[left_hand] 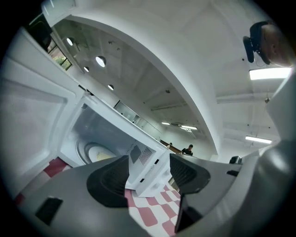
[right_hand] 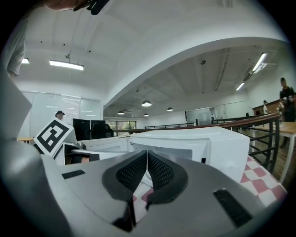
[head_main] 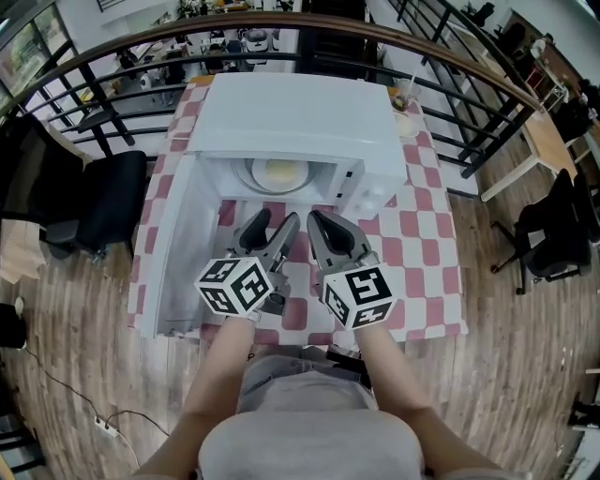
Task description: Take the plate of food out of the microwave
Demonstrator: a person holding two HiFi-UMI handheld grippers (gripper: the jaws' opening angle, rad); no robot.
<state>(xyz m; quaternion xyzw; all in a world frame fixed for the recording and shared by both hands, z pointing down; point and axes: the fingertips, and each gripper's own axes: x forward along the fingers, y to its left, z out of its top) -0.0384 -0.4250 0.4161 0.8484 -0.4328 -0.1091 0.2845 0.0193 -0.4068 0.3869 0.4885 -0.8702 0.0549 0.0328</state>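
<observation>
Red-checked tablecloth (head_main: 412, 234), black office chair (head_main: 103, 202), curved railing (head_main: 281, 17), wooden floor (head_main: 506, 375)

the microwave (head_main: 295, 117) has a smooth white shell with a soft shine, like painted metal. the plate (head_main: 278, 173) inside it looks smooth and glossy. the tablecloth (head_main: 427, 239) is soft cloth in red and white squares. the floor (head_main: 525, 366) is wood planks with a dull, streaky grain. the railing (head_main: 281, 18) has dark metal bars and a brown wooden top. the left gripper (head_main: 275, 222) and the right gripper (head_main: 321, 222) are matt grey plastic. their black pads (left_hand: 108, 180) look rubbery, with tiny bumps all over.
</observation>
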